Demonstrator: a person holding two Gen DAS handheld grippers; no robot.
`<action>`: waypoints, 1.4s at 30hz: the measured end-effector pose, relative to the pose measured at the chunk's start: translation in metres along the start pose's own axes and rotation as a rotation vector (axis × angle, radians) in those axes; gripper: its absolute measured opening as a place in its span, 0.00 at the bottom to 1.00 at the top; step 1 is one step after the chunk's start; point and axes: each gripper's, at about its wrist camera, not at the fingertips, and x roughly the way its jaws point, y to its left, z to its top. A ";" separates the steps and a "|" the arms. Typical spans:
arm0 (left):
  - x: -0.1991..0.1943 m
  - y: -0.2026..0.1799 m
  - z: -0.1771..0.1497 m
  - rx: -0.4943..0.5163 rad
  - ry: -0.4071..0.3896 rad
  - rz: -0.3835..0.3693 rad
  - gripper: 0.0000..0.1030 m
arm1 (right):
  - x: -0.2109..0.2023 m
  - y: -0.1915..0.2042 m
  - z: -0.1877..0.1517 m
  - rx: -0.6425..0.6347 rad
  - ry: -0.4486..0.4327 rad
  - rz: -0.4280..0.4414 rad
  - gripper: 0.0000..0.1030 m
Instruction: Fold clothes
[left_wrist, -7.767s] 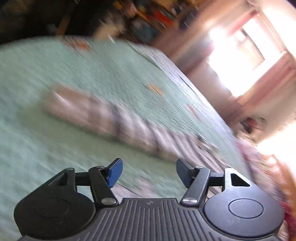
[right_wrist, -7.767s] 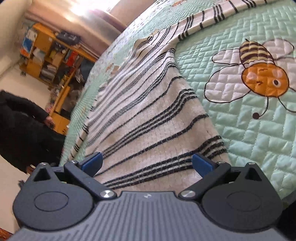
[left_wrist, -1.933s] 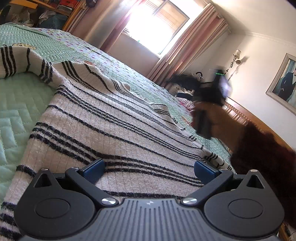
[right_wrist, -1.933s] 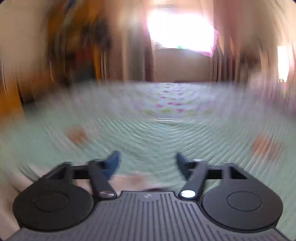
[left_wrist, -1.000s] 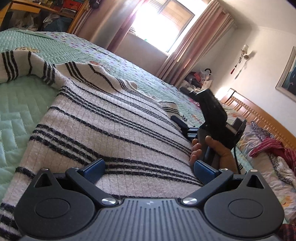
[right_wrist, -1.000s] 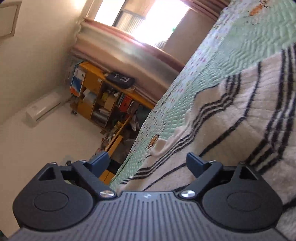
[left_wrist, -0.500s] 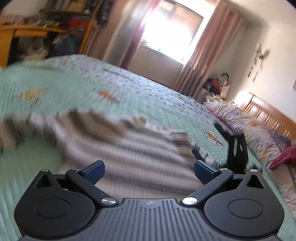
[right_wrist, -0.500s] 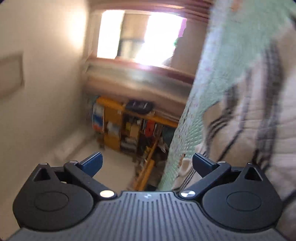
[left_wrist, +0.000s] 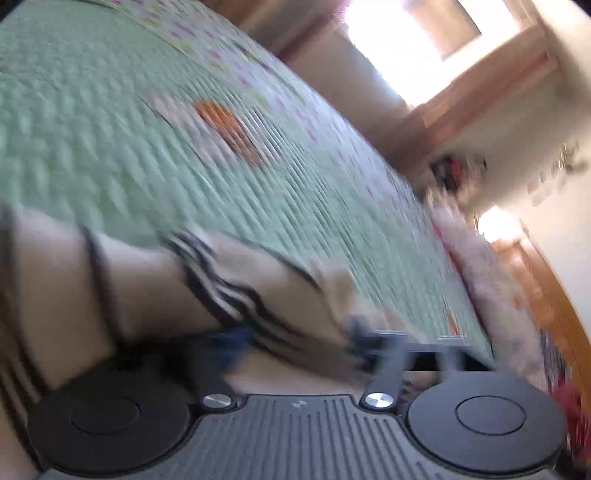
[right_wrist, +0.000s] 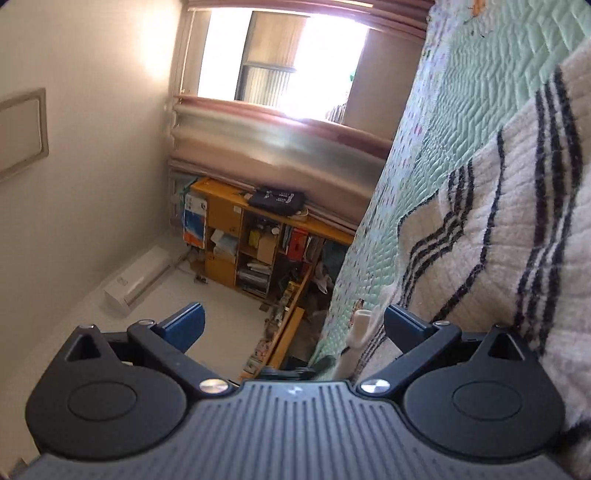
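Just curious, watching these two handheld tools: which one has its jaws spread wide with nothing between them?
The right tool: its blue-tipped jaws gape over open room. The left tool is blurred, with the white black-striped knitted garment at its fingers.

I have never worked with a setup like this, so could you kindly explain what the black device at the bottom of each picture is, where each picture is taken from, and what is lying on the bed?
Each picture comes from a small fisheye camera fixed on a hand-held two-finger gripper, looking forward along its blue-tipped fingers; a person carries one in each hand. The black ribbed body at the bottom is the gripper itself.

The left gripper view is blurred by motion. Its fingers stand apart with striped cloth between them; whether they grip it cannot be told.

The right gripper view is sharp but tilted sideways. Its fingers are wide open and hold nothing.

On the bed lies a mint green quilt, and on it a cream sweater with black stripes, the garment to fold. Behind are a window and an orange bookshelf.
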 end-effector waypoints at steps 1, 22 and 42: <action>-0.006 0.004 0.006 -0.001 -0.010 0.016 0.22 | 0.001 0.001 0.000 -0.008 0.004 -0.005 0.99; -0.091 -0.003 0.002 -0.010 -0.100 -0.016 0.86 | 0.005 -0.004 -0.001 -0.017 0.016 -0.005 0.99; -0.165 -0.028 -0.119 0.302 0.029 0.231 0.95 | 0.004 -0.001 -0.001 -0.048 0.027 -0.012 0.99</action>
